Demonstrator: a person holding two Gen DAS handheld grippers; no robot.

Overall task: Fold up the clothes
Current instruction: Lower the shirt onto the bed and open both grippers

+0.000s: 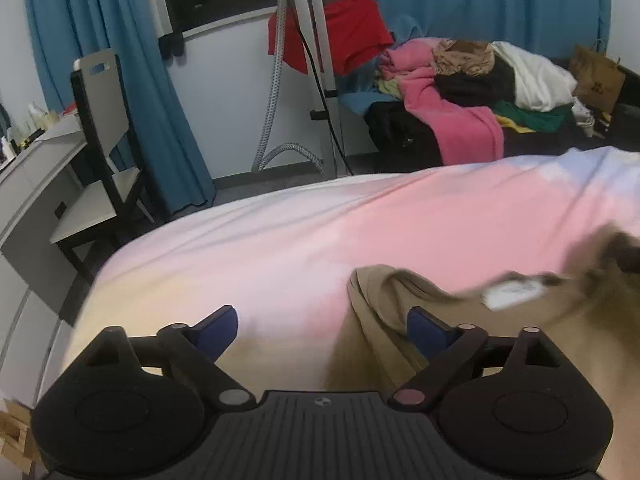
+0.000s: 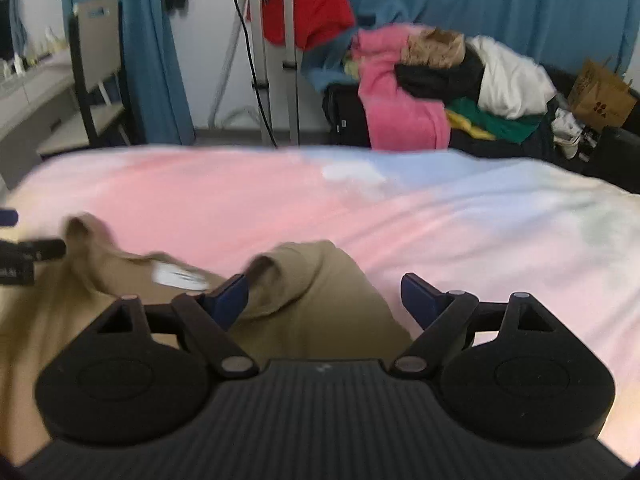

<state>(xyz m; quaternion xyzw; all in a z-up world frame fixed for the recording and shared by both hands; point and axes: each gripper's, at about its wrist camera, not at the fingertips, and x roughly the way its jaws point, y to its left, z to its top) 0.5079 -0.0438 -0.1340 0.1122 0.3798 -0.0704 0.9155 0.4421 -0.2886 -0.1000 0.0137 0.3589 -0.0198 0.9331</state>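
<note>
While both grippers' fingers [image 1: 222, 326] gape released, tan garment [image 2: 320, 304] on pastel bedspread [image 1: 320, 232], blue curtains [image 2: 480, 12].

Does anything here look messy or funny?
Yes. The tan cotton garment lies rumpled on the pink-and-blue bedsheet, its white label showing. Behind the bed, a heap of mixed-colour clothes is piled unfolded.

No legible text anywhere

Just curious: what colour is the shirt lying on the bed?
Tan, a khaki brown shirt with a white label inside the neck; the right wrist view shows it best.
</note>
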